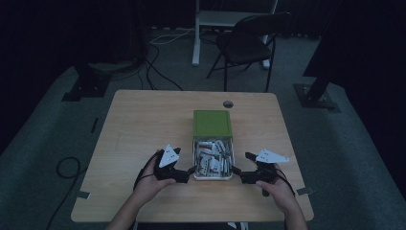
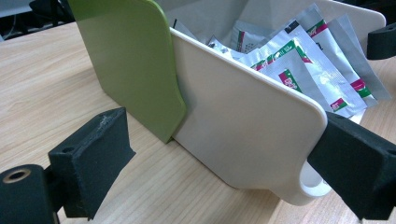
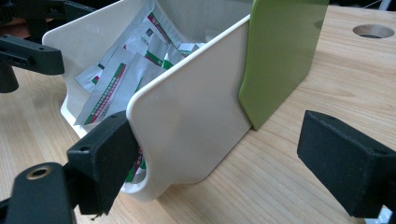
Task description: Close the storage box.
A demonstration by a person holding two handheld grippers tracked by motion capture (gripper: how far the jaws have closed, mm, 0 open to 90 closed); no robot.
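Jaws, both pairs: spread, each straddling a near corner of the drawer, pinching nothing.

High view. Desk [image 1: 143, 124], wooden, with a cable hole at its far edge. Box at centre: green sleeve [image 1: 212, 122] on the far side, white drawer [image 1: 213, 175] pulled toward the person and open on top. Sachets [image 1: 210, 158] in a loose heap inside. Left gripper [image 1: 184, 173] at the drawer's near left corner, right gripper [image 1: 241, 173] at its near right corner, one hand behind each. Chair and cables on the floor beyond the desk.

Left gripper view. Drawer [image 2: 243, 121] side wall runs between the spread jaws; the right jaw sits against the near end by a round finger hole, the left jaw stands clear over bare desk [image 2: 42, 79]. Sleeve [image 2: 130, 60] overlaps the drawer's far part. Sachets [image 2: 299, 70], silver with red and green print, lean above the rim. Contact with the wall: cannot tell for certain.

Right gripper view. Mirror arrangement: left jaw at the drawer [image 3: 191, 116] front corner, right jaw free above the desk [image 3: 289, 177]. Sleeve [image 3: 280, 51] on the far end. Sachets [image 3: 116, 79] piled within. Left gripper [image 3: 28, 51] is across the drawer.

Status, judged. Drawer appears well slid out and contents exposed. Neither pair has closed on anything. Remaining: grip and move the drawer, in or out; which cannot be told.
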